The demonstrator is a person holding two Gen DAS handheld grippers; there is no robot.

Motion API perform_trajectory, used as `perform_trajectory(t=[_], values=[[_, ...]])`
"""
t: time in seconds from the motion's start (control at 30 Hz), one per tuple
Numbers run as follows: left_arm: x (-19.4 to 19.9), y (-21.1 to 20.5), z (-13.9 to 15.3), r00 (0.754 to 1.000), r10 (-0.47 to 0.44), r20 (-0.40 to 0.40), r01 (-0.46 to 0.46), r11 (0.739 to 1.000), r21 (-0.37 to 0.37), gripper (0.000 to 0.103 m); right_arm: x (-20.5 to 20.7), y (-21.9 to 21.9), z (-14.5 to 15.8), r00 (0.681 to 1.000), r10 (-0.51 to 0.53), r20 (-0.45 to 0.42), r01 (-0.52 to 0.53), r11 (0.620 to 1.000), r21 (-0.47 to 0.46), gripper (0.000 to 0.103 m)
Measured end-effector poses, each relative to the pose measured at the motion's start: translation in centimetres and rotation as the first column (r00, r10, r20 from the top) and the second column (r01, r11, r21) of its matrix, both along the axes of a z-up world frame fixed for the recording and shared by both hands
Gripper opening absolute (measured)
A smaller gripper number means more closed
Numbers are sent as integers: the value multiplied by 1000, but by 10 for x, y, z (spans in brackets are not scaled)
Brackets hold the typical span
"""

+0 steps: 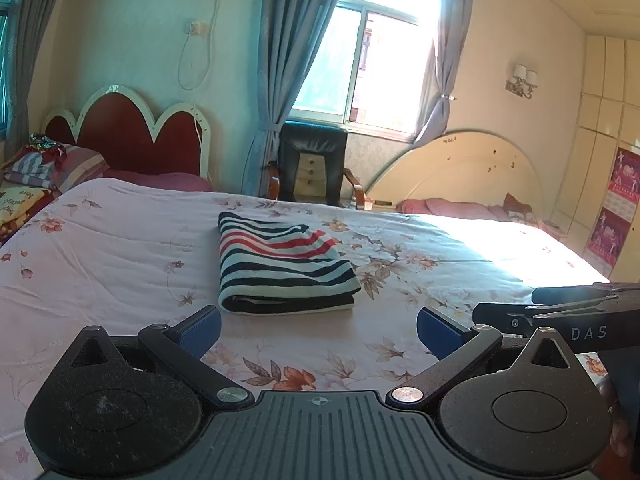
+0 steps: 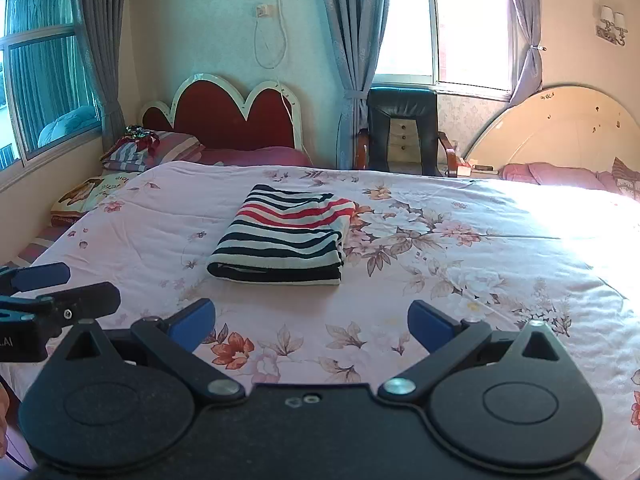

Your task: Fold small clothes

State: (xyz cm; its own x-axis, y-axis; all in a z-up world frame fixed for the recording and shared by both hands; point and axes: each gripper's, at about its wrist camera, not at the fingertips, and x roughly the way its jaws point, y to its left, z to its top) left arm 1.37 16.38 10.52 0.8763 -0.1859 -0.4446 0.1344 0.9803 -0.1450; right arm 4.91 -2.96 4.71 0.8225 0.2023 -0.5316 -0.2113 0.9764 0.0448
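Striped garment [image 1: 280, 264] folded into a neat rectangle, lying mid-bed on the floral bedspread [image 1: 120, 248], left gripper [image 1: 318, 334] and right gripper [image 2: 312, 326] both low over the near edge, fingers spread wide and empty, well short of the garment, black chair [image 2: 402, 128] under the window beyond

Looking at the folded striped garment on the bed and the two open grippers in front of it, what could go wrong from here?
1. The striped garment lies folded in loose layers; pinching only the top layer would likely pull the fold open.
2. The floral bedspread is soft and wrinkled, so a low hand-held gripper might catch it together with the garment.
3. The left hand-held gripper and right hand-held gripper, both open, sit close side by side and may bump when reaching in.
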Motion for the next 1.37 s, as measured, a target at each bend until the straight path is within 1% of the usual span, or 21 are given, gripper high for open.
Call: perform_trajectory(t=[0.83, 1.07, 1.17, 1.27, 1.37], values=[[0, -3, 1, 1000, -15, 17, 15, 1000, 10, 103, 2, 0, 2, 1000, 2, -2, -2, 1000, -1, 102], [-2, -1, -1, 1000, -2, 30, 2, 1000, 1, 103, 2, 0, 3, 1000, 6, 1, -6, 1000, -2, 102], [-1, 1, -1, 999, -29, 23, 29, 1000, -11, 103, 2, -1, 2, 1000, 11, 4, -11, 1000, -3, 102], [-2, 1, 0, 999, -27, 28, 27, 1000, -7, 103, 2, -1, 2, 1000, 16, 5, -16, 1000, -7, 102], [-3, 1, 0, 999, -27, 21, 27, 999, -21, 103, 3, 0, 1, 1000, 22, 6, -22, 1000, -7, 102]])
